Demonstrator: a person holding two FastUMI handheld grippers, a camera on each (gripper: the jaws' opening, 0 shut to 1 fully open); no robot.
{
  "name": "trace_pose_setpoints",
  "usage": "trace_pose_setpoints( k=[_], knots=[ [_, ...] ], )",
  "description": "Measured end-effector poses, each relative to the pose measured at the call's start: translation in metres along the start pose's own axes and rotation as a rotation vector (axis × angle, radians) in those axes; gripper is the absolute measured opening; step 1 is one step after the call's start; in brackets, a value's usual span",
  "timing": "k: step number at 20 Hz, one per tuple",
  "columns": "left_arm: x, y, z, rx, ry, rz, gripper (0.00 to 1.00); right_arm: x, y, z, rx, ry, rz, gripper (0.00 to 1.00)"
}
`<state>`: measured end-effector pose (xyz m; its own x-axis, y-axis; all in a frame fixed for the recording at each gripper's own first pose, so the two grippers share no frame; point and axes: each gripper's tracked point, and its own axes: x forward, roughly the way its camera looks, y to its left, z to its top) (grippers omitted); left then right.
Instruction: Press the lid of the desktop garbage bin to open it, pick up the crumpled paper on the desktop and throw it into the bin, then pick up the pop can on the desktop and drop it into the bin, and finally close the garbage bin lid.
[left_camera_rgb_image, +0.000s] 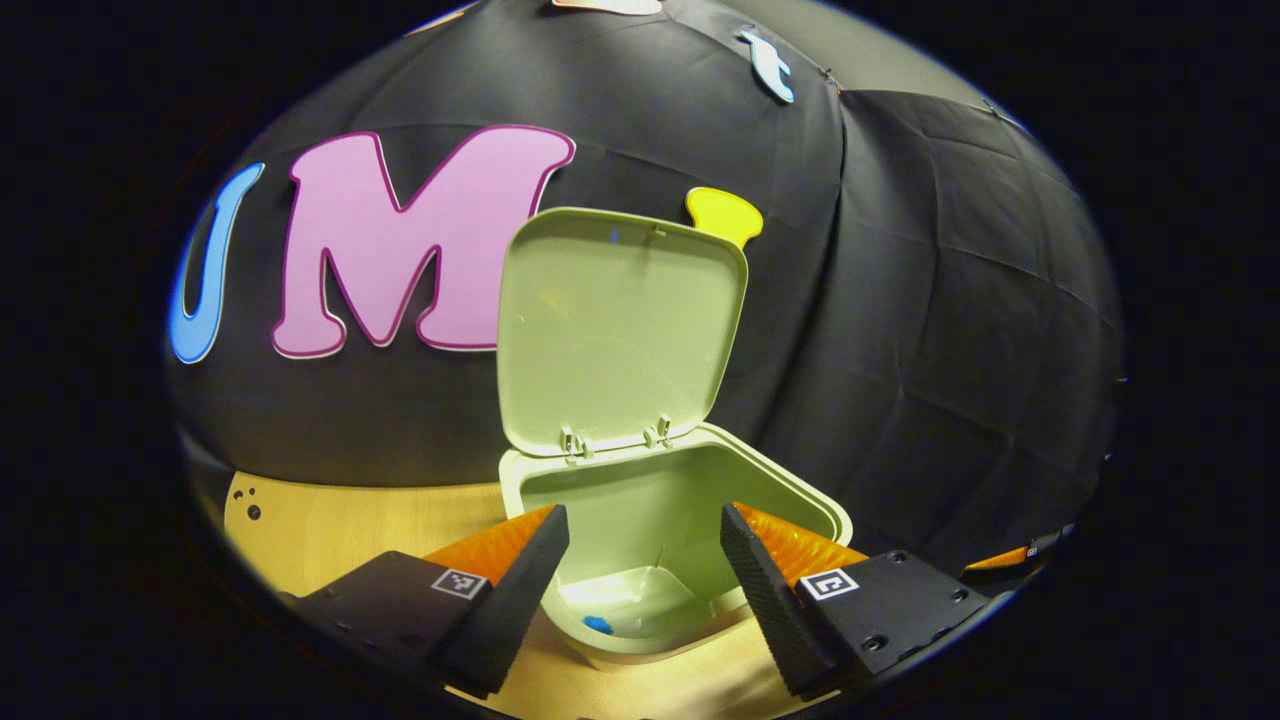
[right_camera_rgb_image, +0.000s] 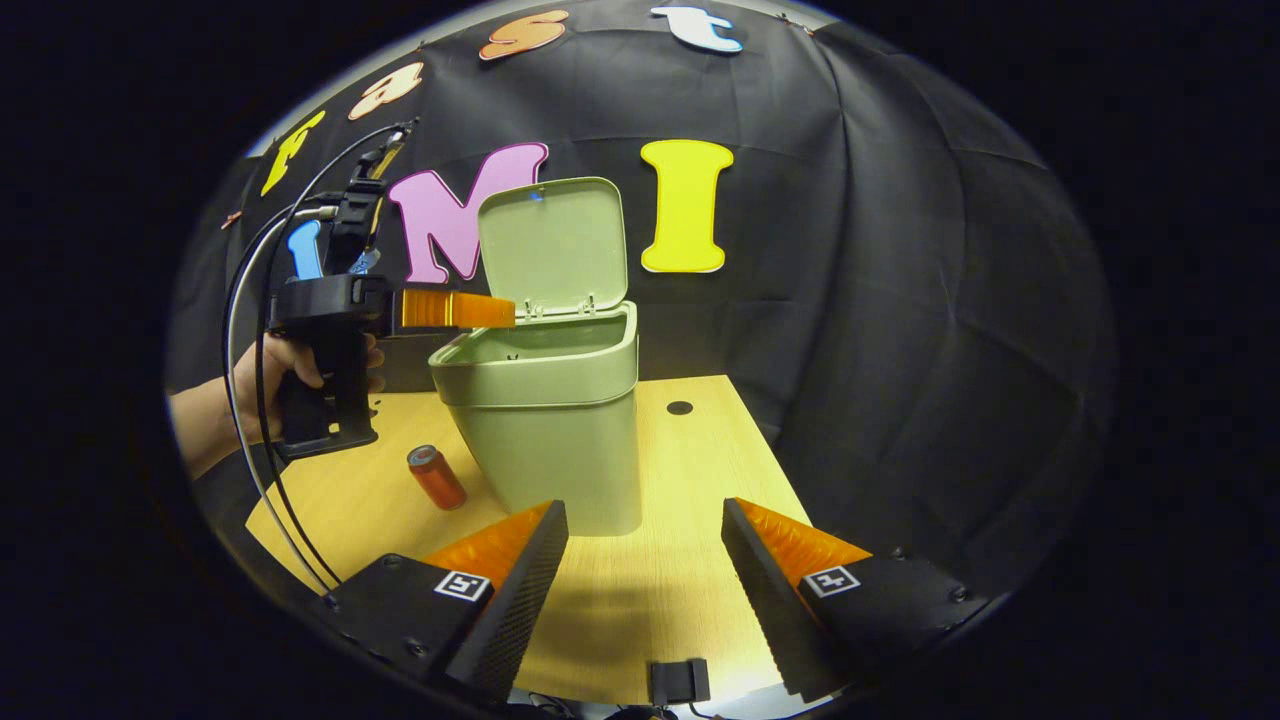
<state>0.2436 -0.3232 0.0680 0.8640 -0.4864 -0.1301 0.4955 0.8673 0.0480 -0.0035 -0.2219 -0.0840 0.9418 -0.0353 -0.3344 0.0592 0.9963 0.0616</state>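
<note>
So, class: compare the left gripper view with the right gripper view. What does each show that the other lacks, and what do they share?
Left gripper view alone: the bin's inside floor, with a small blue scrap on it, seen between the open left gripper.

Right gripper view alone: the pop can standing on the table, a hand holding the other gripper over the bin's rim, and the open right gripper.

Both: the green bin with its lid raised.

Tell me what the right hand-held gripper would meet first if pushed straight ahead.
Most likely the front wall of the garbage bin, which stands just beyond the open right hand-held gripper; depth is hard to judge.
</note>
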Motion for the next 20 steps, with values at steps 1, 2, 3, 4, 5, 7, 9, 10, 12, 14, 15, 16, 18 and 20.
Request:
trace_pose_setpoints(
  k=[1,2,3,4,5,7,9,10,12,14,15,16,18,20],
  knots=[
    [-0.006,0.003,0.003,-0.001,-0.019,0.007,0.97,-0.001,0.003,0.000,0.000,0.001,0.002,0.97],
    [-0.014,0.006,0.006,0.000,-0.037,0.015,0.97,-0.003,0.007,-0.001,-0.001,0.001,0.004,0.97],
    [-0.023,0.013,0.008,0.001,-0.053,0.029,0.97,-0.001,0.012,-0.001,-0.004,0.002,0.008,0.97],
    [-0.034,0.022,0.009,0.000,-0.065,0.046,0.97,0.002,0.018,-0.001,-0.008,0.004,0.016,0.97],
    [-0.045,0.030,0.008,-0.002,-0.073,0.063,0.97,0.002,0.024,-0.002,-0.013,0.006,0.023,0.97],
    [-0.071,0.052,0.004,-0.004,-0.088,0.102,0.97,0.003,0.038,-0.004,-0.027,0.009,0.038,0.97],
    [-0.100,0.079,-0.008,0.006,-0.087,0.156,0.97,0.004,0.052,-0.006,-0.041,0.011,0.055,0.97],
    [-0.115,0.093,-0.017,0.011,-0.084,0.185,0.97,0.005,0.060,-0.007,-0.049,0.011,0.064,0.97],
    [-0.148,0.116,-0.036,0.007,-0.070,0.227,0.97,0.005,0.080,-0.009,-0.077,0.006,0.089,0.97],
    [-0.179,0.140,-0.063,-0.009,-0.039,0.269,0.97,0.004,0.100,-0.008,-0.107,-0.012,0.108,0.98],
    [-0.196,0.150,-0.075,-0.026,-0.027,0.286,0.96,0.004,0.110,-0.009,-0.120,-0.018,0.118,0.98],
    [-0.212,0.158,-0.086,-0.044,-0.022,0.303,0.97,0.004,0.121,-0.011,-0.129,-0.022,0.129,0.98],
    [-0.241,0.174,-0.104,-0.075,-0.017,0.335,0.97,0.006,0.144,-0.016,-0.134,-0.025,0.161,0.98],
    [-0.266,0.190,-0.121,-0.102,-0.004,0.380,0.97,0.013,0.169,-0.022,-0.147,-0.016,0.198,0.98]
  ],
)
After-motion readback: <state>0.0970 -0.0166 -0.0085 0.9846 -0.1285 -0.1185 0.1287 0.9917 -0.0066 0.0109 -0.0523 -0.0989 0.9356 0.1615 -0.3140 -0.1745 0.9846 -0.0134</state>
